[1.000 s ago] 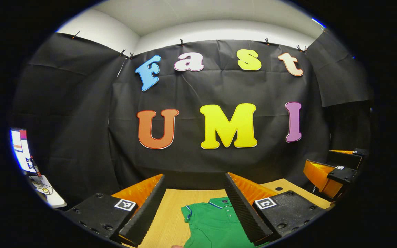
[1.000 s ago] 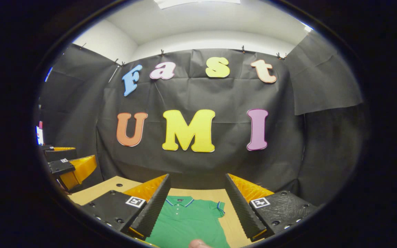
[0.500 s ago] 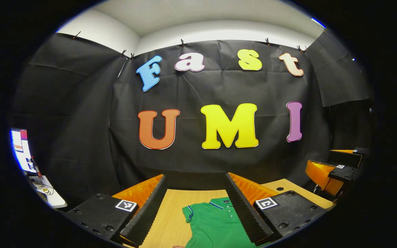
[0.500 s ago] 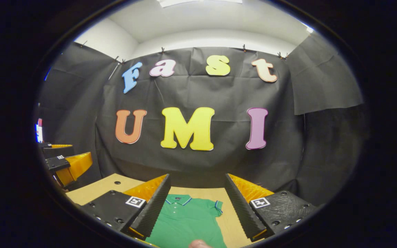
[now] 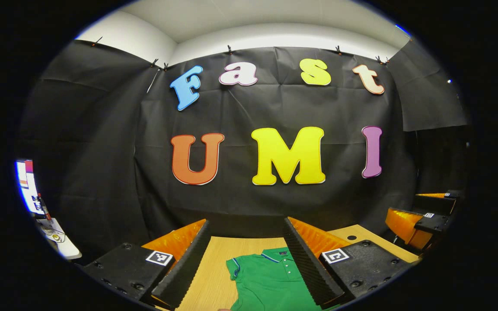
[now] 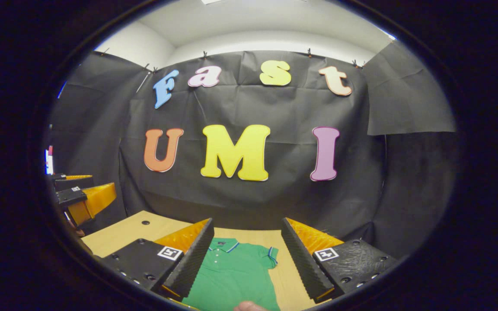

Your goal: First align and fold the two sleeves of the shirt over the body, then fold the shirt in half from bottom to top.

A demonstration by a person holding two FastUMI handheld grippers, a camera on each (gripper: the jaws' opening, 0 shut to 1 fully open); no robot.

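Note:
A green polo shirt point(image 5: 268, 283) with a striped collar lies flat on the wooden table point(image 5: 212, 268), collar toward the far wall. My left gripper point(image 5: 245, 223) hovers open above it, and the shirt's left short sleeve point(image 5: 233, 267) shows between its fingers. My right gripper point(image 6: 247, 223) is open too, framing the collar and the other sleeve point(image 6: 272, 255) of the shirt point(image 6: 234, 274). Nothing is held. The right gripper point(image 5: 419, 216) also shows far right in the left gripper view, and the left gripper point(image 6: 80, 198) far left in the right gripper view.
The table point(image 6: 132, 229) runs back to the black cloth wall and has a small round hole point(image 6: 145, 223) near its far edge. A lit monitor point(image 5: 26, 185) and a small white stand sit off to the left. A bit of a hand point(image 6: 247, 306) shows at the bottom edge.
The right gripper has tipped down a little, bringing more table and shirt into its view. The left gripper has barely shifted. Both stay open.

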